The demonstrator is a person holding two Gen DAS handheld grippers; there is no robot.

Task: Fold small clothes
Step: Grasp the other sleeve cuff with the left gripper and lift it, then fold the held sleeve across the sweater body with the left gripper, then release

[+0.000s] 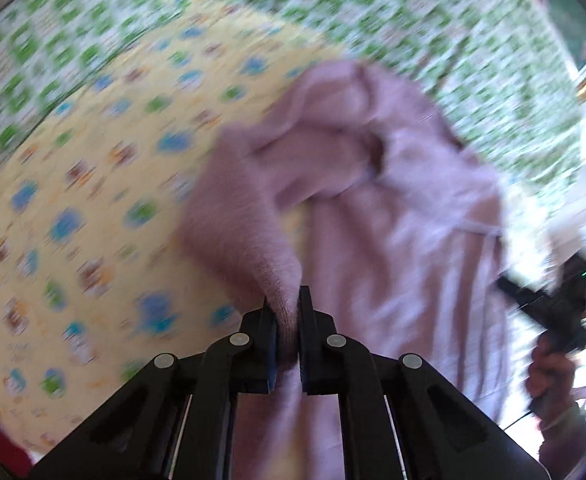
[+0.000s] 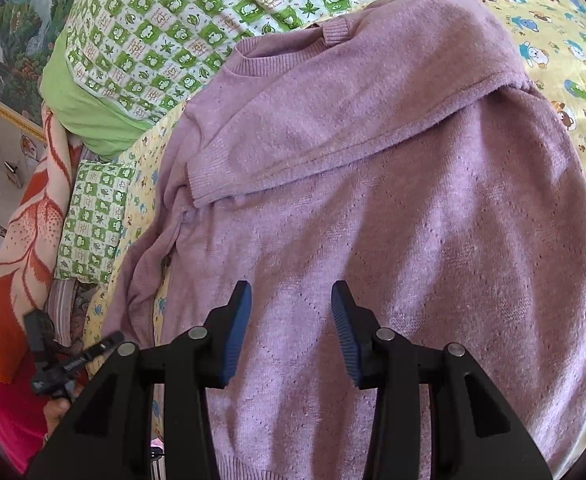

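Centrally, one lilac sweater (image 2: 393, 216) spread on yellow cartoon-print sheet (image 2: 565, 40), sleeve folded across chest; left gripper (image 1: 287, 312) clamped on a lifted fold; right gripper (image 2: 291, 300) apart, nothing between; green checked quilt (image 2: 181, 24) at 11 o'clock

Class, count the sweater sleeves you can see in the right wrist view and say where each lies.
2. One sleeve is folded across the chest of the purple sweater. The other sleeve trails down the sweater's left edge onto the yellow sheet. No more can be hidden.
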